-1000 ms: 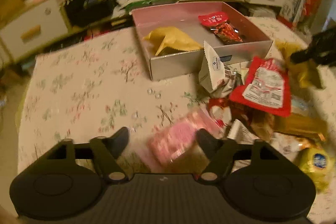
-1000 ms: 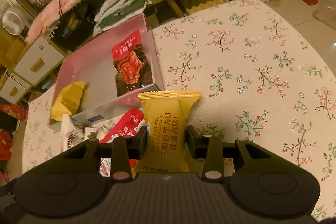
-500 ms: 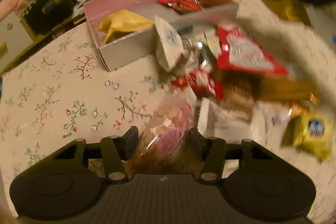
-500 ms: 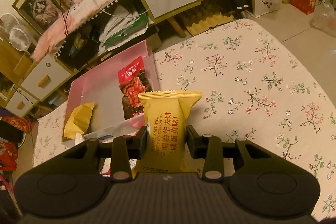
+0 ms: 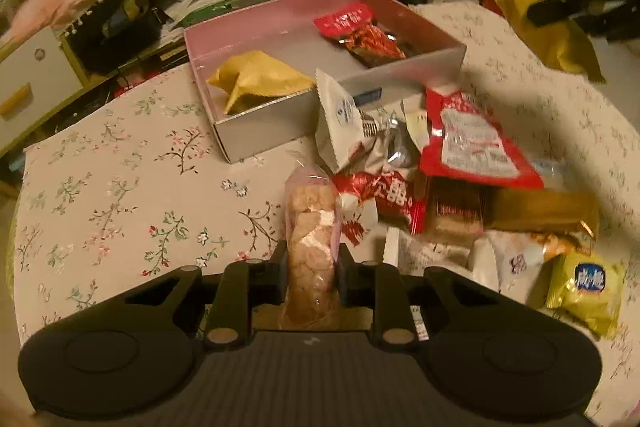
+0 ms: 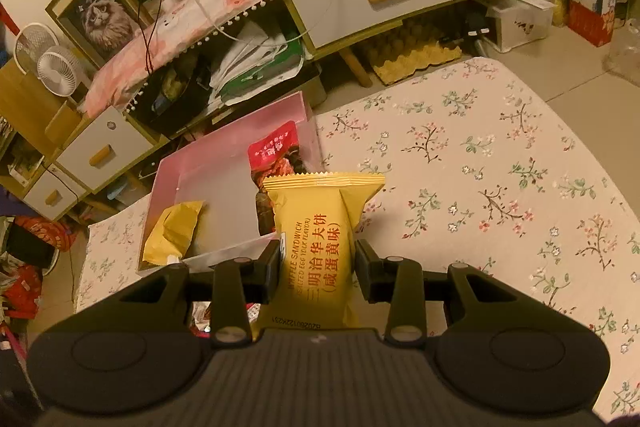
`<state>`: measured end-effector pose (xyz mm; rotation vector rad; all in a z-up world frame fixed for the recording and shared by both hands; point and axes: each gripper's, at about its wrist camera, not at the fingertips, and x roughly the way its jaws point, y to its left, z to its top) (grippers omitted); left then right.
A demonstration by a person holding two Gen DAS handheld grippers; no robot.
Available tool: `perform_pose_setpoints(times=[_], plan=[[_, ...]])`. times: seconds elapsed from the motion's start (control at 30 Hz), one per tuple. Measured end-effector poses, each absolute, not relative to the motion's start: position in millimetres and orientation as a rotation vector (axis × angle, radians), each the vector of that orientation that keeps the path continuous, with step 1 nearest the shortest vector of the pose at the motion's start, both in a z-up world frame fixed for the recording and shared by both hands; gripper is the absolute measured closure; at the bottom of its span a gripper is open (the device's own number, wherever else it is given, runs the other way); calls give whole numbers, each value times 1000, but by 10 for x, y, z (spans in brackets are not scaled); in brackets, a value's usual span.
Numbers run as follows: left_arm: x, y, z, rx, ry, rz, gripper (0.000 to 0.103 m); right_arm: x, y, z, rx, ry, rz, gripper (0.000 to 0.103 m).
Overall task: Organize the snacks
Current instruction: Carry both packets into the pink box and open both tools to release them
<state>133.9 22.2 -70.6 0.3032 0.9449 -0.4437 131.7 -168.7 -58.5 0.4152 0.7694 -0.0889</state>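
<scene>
- Left tongs [image 5: 311,277], in the left wrist view, have gone from spread wide around a blurred pink packet a second ago to clenched on the clear pink-edged puff packet [image 5: 311,247], which stands up between the pads at the near edge of the snack pile [image 5: 460,187].
- That packet is now secured, so I judge it ready to lift toward the pink box [image 5: 320,67], where a yellow pouch [image 5: 256,81] and a red packet [image 5: 356,35] already lie.
- Right tongs [image 6: 316,267], in the right wrist view, keep the same grip on the yellow waffle sandwich packet [image 6: 320,235].
- They have risen: more room shows now, with the box [image 6: 192,171] below and to the left on the floral worktop [image 6: 500,187], so this packet is not yet in.
</scene>
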Motion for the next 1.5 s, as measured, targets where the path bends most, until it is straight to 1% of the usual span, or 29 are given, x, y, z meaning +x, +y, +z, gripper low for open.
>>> perform_pose_setpoints(times=[0.13, 0.53, 0.93, 1.13, 1.5], plan=[[1353, 213, -669, 282, 935, -436, 76, 1320, -1681, -583, 409, 766, -89, 68], [1408, 354, -308, 137, 870, -407, 76, 1348, -1646, -567, 372, 749, -91, 68], [1724, 270, -162, -43, 816, -377, 76, 1584, -1607, -549, 302, 728, -87, 68], [1965, 223, -126, -158, 799, -340, 76, 1805, -1622, -589, 292, 748, -115, 68], [2310, -125, -237, -144, 807, -307, 76, 2136, -1491, -702, 246, 760, -92, 68]])
